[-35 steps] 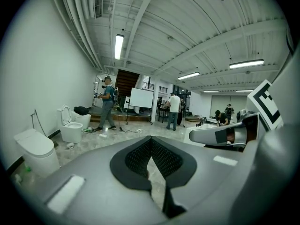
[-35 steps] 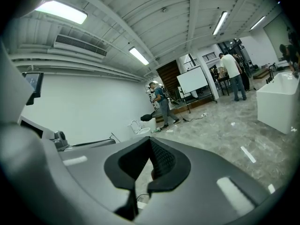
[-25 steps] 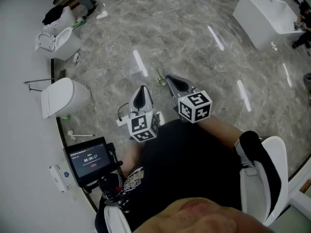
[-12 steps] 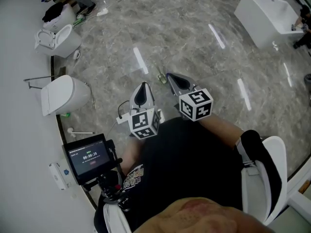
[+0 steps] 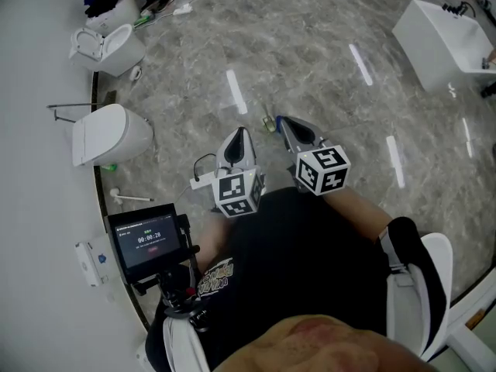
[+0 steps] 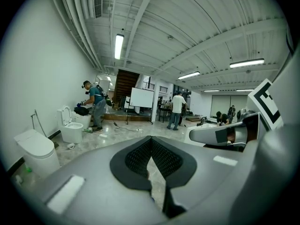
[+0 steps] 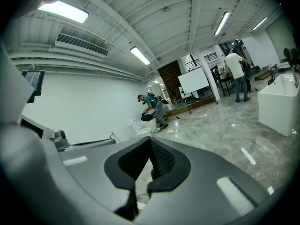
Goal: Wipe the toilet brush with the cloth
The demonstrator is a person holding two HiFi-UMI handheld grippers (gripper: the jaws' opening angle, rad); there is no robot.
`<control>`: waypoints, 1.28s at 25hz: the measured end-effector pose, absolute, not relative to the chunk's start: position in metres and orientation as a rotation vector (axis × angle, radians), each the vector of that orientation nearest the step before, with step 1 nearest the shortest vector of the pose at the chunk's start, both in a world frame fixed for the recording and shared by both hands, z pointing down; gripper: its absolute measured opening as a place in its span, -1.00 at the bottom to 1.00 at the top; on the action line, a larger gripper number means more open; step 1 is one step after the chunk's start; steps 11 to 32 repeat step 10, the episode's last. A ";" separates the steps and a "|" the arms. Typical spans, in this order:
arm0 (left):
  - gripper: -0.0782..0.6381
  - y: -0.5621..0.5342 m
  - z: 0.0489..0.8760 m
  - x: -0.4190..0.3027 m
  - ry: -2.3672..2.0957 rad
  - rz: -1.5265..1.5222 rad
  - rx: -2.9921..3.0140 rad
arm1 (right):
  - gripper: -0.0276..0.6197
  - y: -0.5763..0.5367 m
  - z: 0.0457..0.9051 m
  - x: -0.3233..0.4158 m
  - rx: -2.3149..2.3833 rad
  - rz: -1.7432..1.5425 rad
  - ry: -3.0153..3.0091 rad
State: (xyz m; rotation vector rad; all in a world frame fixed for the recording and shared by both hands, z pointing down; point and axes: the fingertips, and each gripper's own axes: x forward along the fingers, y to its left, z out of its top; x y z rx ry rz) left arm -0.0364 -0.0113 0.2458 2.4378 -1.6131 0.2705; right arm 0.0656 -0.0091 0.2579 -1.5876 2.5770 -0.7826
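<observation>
A white toilet brush (image 5: 132, 198) lies on the marble floor beside the near toilet (image 5: 108, 134), left of both grippers. I cannot pick out a cloth for certain. My left gripper (image 5: 240, 132) is held out in front of my body, its jaws closed to a point with nothing between them (image 6: 151, 139). My right gripper (image 5: 284, 121) is just to its right, also shut and empty (image 7: 150, 142). Both point out over the floor, well apart from the brush. The right gripper's body (image 6: 220, 135) shows at the right of the left gripper view.
A second toilet (image 5: 112, 49) stands further along the left wall, with a person (image 6: 96, 109) bent over it. A white tub (image 5: 446, 37) is at the far right. A monitor on a stand (image 5: 147, 242) is at my lower left. A small pale object (image 5: 269, 122) lies on the floor near the right gripper's tip.
The head view has shifted, so the floor and toilets sit a little lower and further right in the picture. Both grippers keep their pose and stay shut.
</observation>
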 end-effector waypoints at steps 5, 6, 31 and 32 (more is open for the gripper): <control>-0.76 -0.012 0.246 -0.038 -1.620 0.267 2.432 | -0.92 -0.010 0.258 0.065 -1.584 -0.782 2.581; -0.76 -0.012 0.246 -0.038 -1.619 0.266 2.433 | -0.92 -0.010 0.257 0.065 -1.585 -0.781 2.580; -0.76 -0.014 0.245 -0.037 -1.617 0.264 2.436 | -0.92 -0.012 0.256 0.066 -1.588 -0.778 2.576; -0.76 -0.014 0.245 -0.037 -1.617 0.264 2.436 | -0.92 -0.012 0.256 0.066 -1.588 -0.778 2.576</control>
